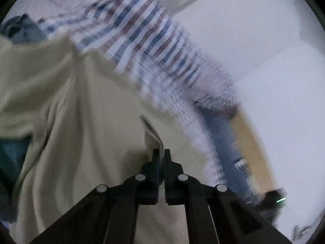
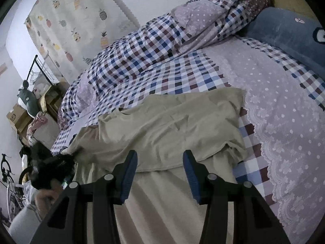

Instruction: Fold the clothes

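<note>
While left gripper [image 1: 161, 152] pinches beige garment [image 2: 172, 118], quilt [image 2: 142, 57] behind.

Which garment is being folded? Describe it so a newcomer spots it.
Find the bed with the checked cover. The beige garment lies on its near side, below the rumpled quilt. It is the only plain, unpatterned cloth there, and the left gripper pinches its edge.

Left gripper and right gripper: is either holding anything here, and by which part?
The left gripper is shut on a pinched-up fold of the beige garment. The right gripper is open above it, holding nothing.
</note>
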A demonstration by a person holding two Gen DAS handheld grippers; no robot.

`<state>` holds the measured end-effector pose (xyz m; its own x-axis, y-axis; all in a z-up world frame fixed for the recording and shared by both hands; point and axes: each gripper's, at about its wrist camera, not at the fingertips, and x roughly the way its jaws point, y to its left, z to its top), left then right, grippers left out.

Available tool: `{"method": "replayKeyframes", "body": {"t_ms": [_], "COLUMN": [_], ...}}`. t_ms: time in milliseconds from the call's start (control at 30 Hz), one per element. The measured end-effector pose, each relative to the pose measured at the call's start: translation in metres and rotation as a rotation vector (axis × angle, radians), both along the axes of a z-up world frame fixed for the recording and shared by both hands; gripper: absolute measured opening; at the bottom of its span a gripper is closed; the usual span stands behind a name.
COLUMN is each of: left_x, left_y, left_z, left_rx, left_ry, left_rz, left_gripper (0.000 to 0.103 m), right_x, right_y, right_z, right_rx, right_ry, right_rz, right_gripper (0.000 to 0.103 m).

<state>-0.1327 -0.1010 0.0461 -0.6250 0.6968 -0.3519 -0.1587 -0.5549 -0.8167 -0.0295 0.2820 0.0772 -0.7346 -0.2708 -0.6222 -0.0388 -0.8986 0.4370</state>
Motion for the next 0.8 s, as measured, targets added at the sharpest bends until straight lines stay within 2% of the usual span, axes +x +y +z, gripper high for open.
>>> {"method": "replayKeyframes", "body": {"t_ms": [33, 100, 167, 200, 233, 267, 300, 333, 400, 433, 567, 700, 767, 800], "left_x": [-0.001, -0.008, -0.011, -0.011, -0.012, -0.01, -0.008, -0.006, -0.004, -0.003, 0.004, 0.009, 0.006, 0.004], "left_y": [-0.009, -0.026, -0.035, -0.039, -0.044, -0.045, -0.046, -0.047, -0.04, -0.037, -0.018, -0.001, 0.003, 0.003], "left_z": [0.0, -0.016, -0.036, -0.047, -0.057, -0.058, -0.059, -0.059, -0.053, -0.05, -0.049, -0.047, -0.047, -0.047], "left_rx": [0.03, 0.035, -0.003, -0.015, -0.022, -0.008, 0.006, 0.017, -0.007, -0.021, -0.093, -0.145, -0.128, -0.123], "left_ry": [-0.004, -0.091, -0.19, -0.244, -0.289, -0.281, -0.272, -0.263, -0.239, -0.229, -0.262, -0.253, -0.245, -0.246], "left_rz": [0.037, 0.093, 0.134, 0.154, 0.171, 0.172, 0.173, 0.171, 0.14, 0.124, 0.069, 0.048, 0.05, 0.058], "left_gripper": [0.002, 0.002, 0.004, 0.013, 0.027, 0.036, 0.051, 0.06, 0.071, 0.073, 0.073, 0.072, 0.06, 0.042], "right_x": [0.0, 0.001, 0.002, 0.003, 0.004, 0.004, 0.005, 0.006, 0.006, 0.006, 0.005, 0.005, 0.004, 0.003], "right_y": [0.002, 0.007, 0.014, 0.017, 0.021, 0.024, 0.028, 0.031, 0.036, 0.038, 0.043, 0.046, 0.047, 0.045], "right_z": [0.0, -0.001, -0.002, -0.002, -0.001, -0.001, -0.001, -0.001, -0.001, -0.002, -0.003, -0.004, -0.005, -0.005], "right_rx": [0.002, 0.005, 0.014, 0.02, 0.025, 0.03, 0.033, 0.034, 0.039, 0.043, 0.061, 0.092, 0.139, 0.187], "right_ry": [-0.001, -0.007, -0.014, -0.015, -0.017, -0.019, -0.019, -0.019, -0.021, -0.022, -0.028, -0.028, -0.028, -0.033], "right_rz": [-0.006, -0.019, -0.034, -0.04, -0.049, -0.057, -0.066, -0.076, -0.086, -0.089, -0.091, -0.093, -0.088, -0.084], "right_gripper": [0.051, 0.051, 0.051, 0.051, 0.051, 0.051, 0.051, 0.051, 0.051, 0.051, 0.051, 0.051, 0.051, 0.051]}}
